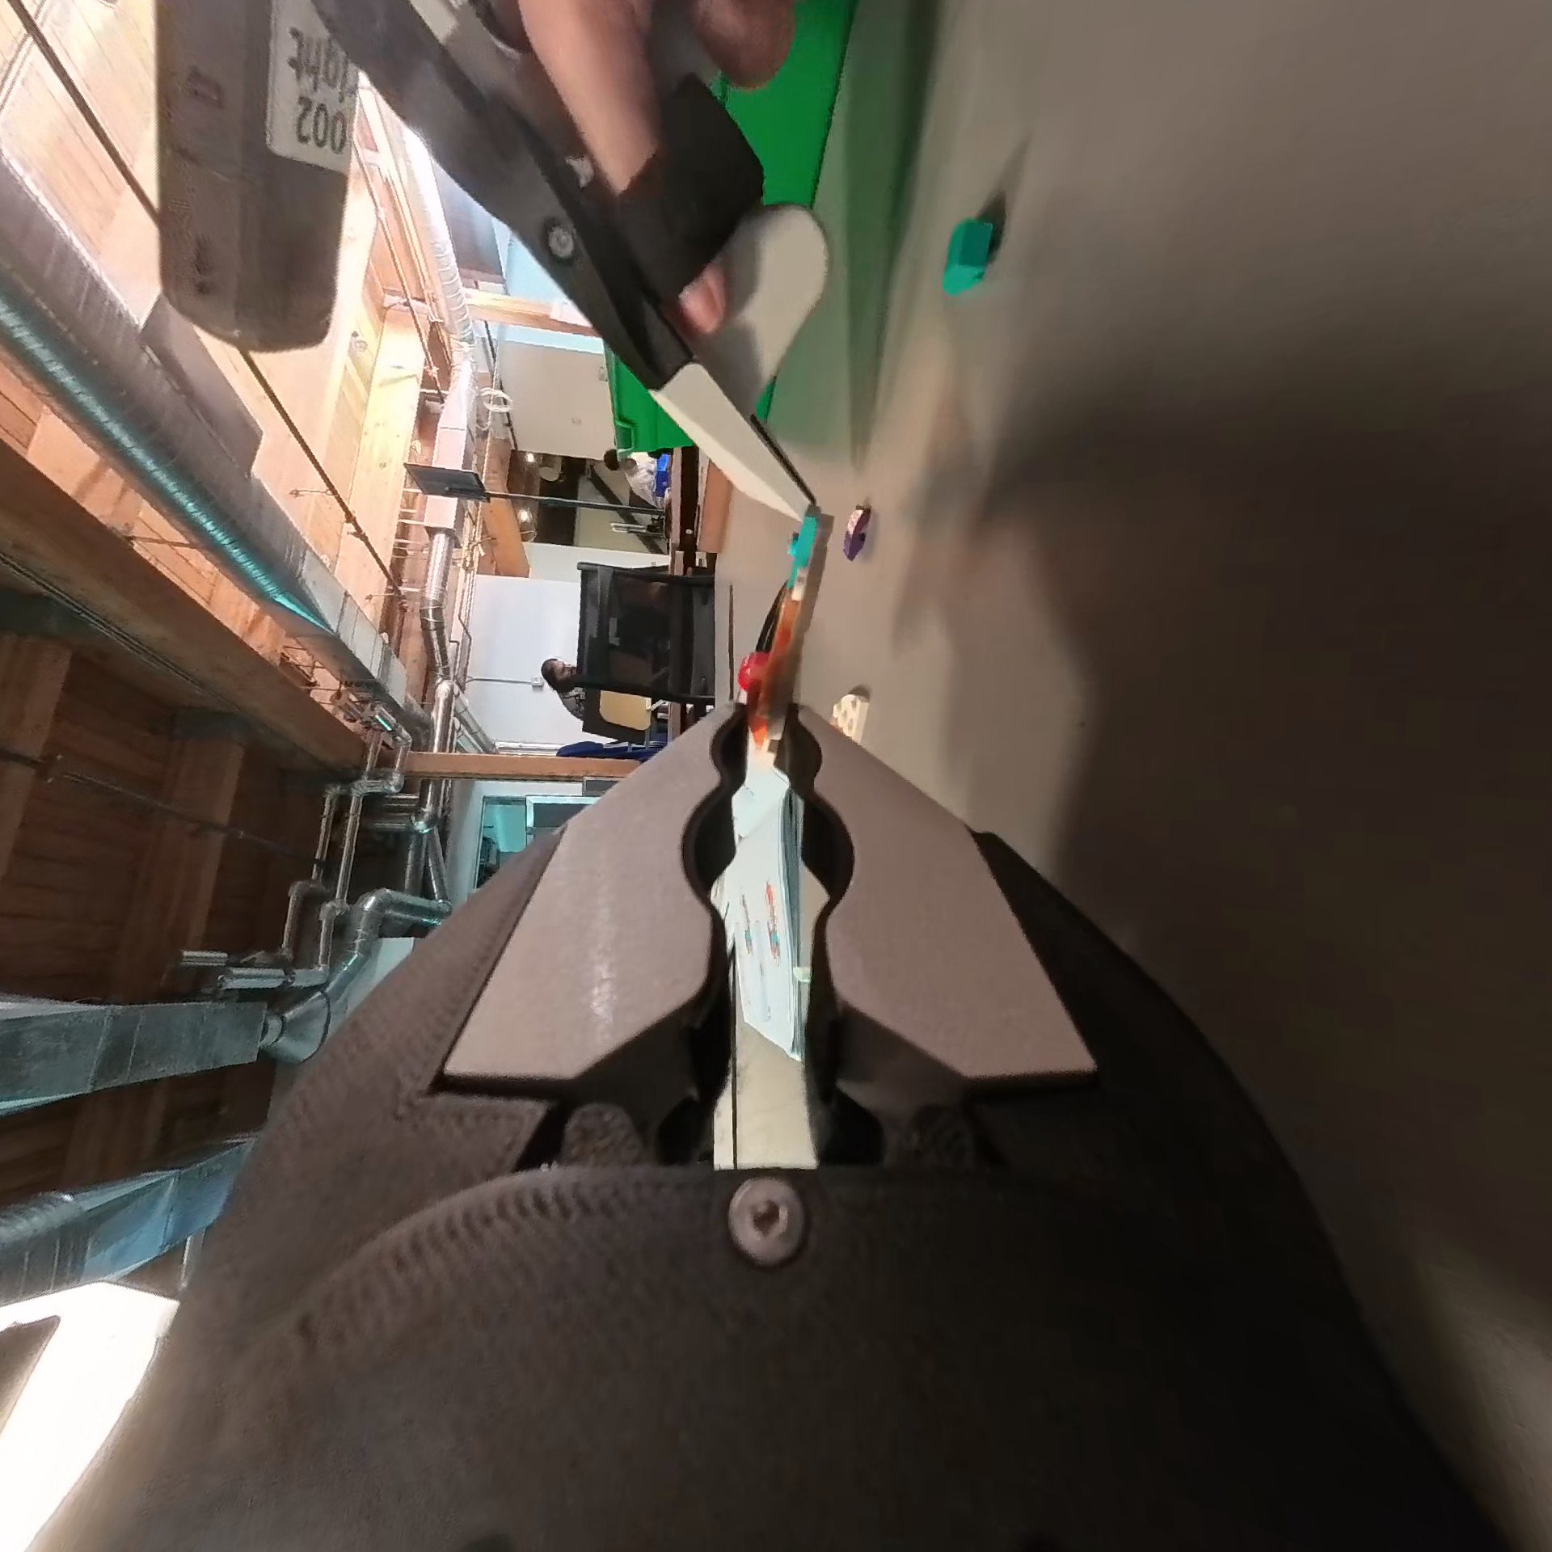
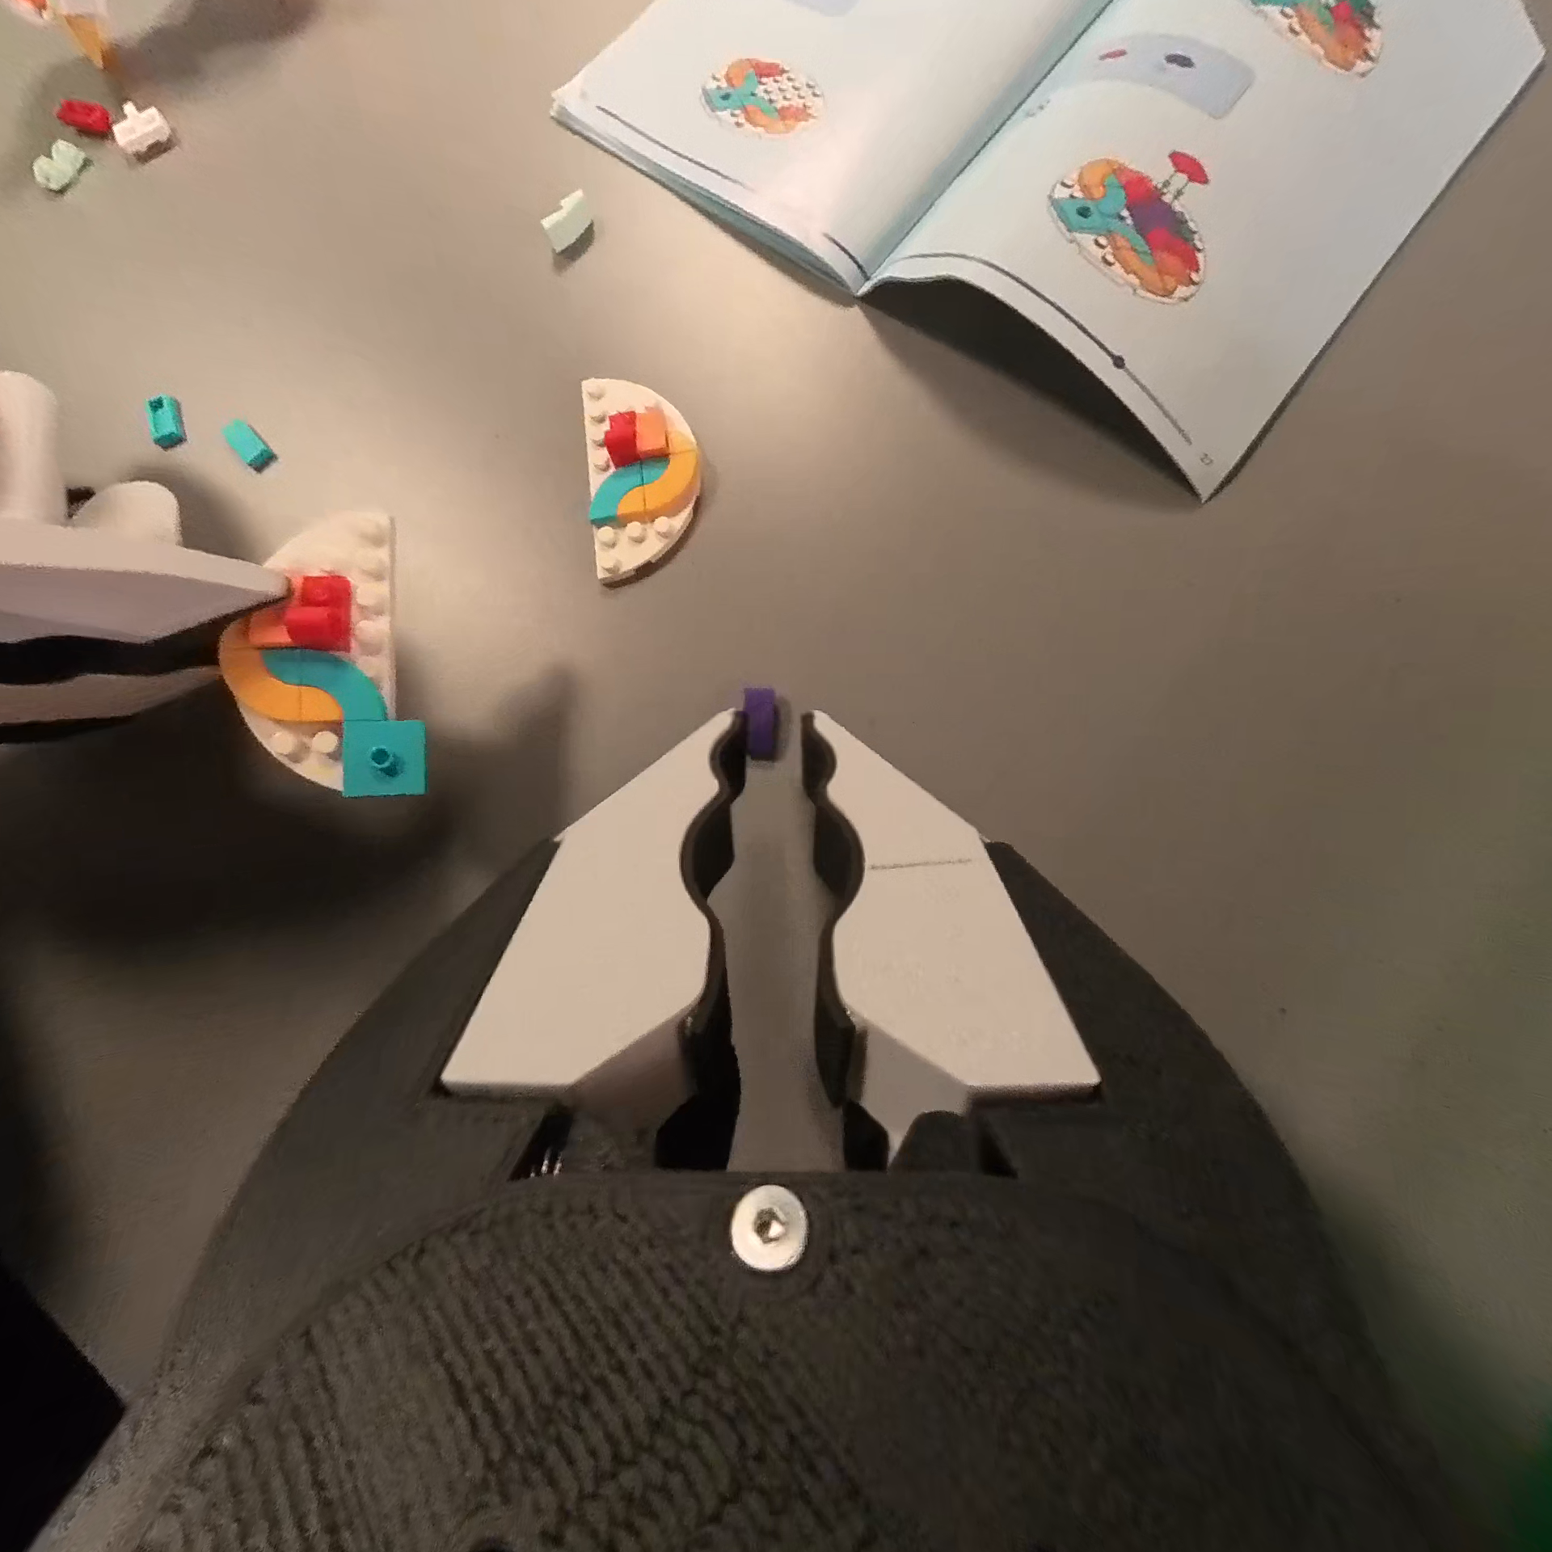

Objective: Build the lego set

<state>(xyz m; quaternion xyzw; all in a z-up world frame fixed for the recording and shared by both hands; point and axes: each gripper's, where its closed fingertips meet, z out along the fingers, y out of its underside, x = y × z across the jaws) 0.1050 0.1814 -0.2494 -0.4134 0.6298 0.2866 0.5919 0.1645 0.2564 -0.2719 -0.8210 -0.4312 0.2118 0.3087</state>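
My left gripper (image 1: 768, 726) is shut on the edge of a white half-round plate assembly (image 2: 336, 672) with red bricks, orange and teal curves and a teal square tile. In the right wrist view it reaches in from the left (image 2: 269, 588). My right gripper (image 2: 766, 731) is narrowly open over the grey table, its tips either side of a small purple brick (image 2: 760, 722). The brick touches the left finger, with a gap to the right one. In the left wrist view the right gripper (image 1: 802, 504) comes down beside the purple brick (image 1: 857, 533).
A second half-round assembly (image 2: 642, 479) lies mid-table. An open instruction booklet (image 2: 1050, 168) lies at the far right. Loose teal (image 2: 249, 443), mint (image 2: 567, 220), red (image 2: 82, 115) and white (image 2: 141, 128) pieces lie at the far left. A green bin (image 1: 781, 168) stands beyond. There is about 10 centimeters between the tips of the two grippers.
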